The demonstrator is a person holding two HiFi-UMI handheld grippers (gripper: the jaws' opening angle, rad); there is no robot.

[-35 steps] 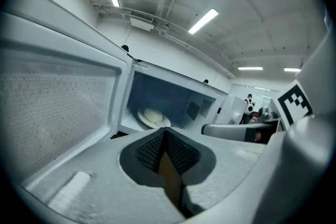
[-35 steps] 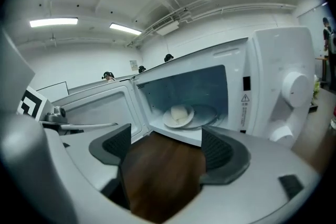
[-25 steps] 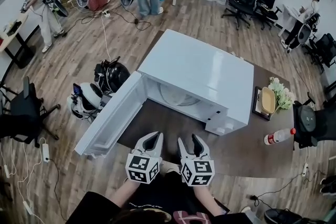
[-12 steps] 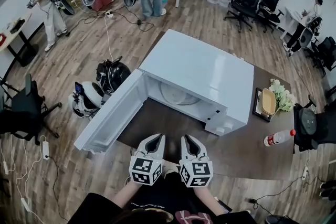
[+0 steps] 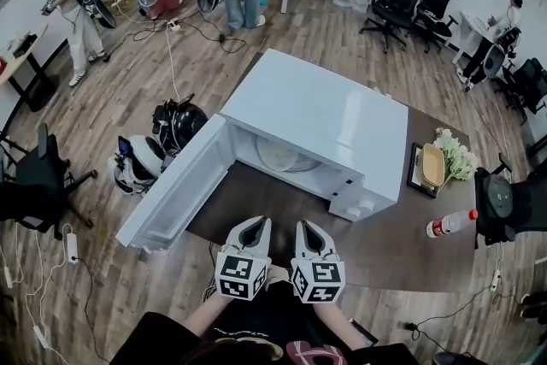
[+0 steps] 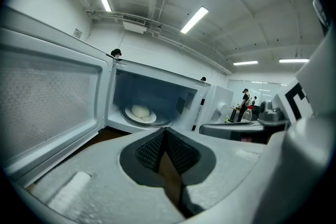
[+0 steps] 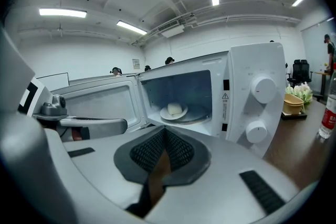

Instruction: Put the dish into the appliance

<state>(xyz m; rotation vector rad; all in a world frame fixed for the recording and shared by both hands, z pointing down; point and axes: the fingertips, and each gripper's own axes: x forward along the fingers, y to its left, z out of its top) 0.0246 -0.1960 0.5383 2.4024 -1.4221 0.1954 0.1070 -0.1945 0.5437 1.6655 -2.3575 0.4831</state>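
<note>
The white microwave (image 5: 316, 120) stands on the brown table with its door (image 5: 171, 197) swung wide open to the left. Inside, a white plate with a pale bun (image 6: 142, 112) rests on the glass turntable, and the right gripper view shows the plate (image 7: 174, 110) too. My left gripper (image 5: 250, 226) and right gripper (image 5: 309, 230) hover side by side at the table's near edge, in front of the open cavity and well short of it. Both are shut with nothing between the pads, as the left gripper (image 6: 164, 131) and right gripper (image 7: 165, 131) show in their own views.
A dark tray with a yellow bowl and flowers (image 5: 436, 164) sits right of the microwave, and a red-capped bottle (image 5: 450, 223) lies near the table's right edge. Helmets (image 5: 162, 141) and cables lie on the floor left of the door. Office chairs and people stand far behind.
The right gripper's jaws have closed from open to shut. Both grippers stay almost in place before the open microwave.
</note>
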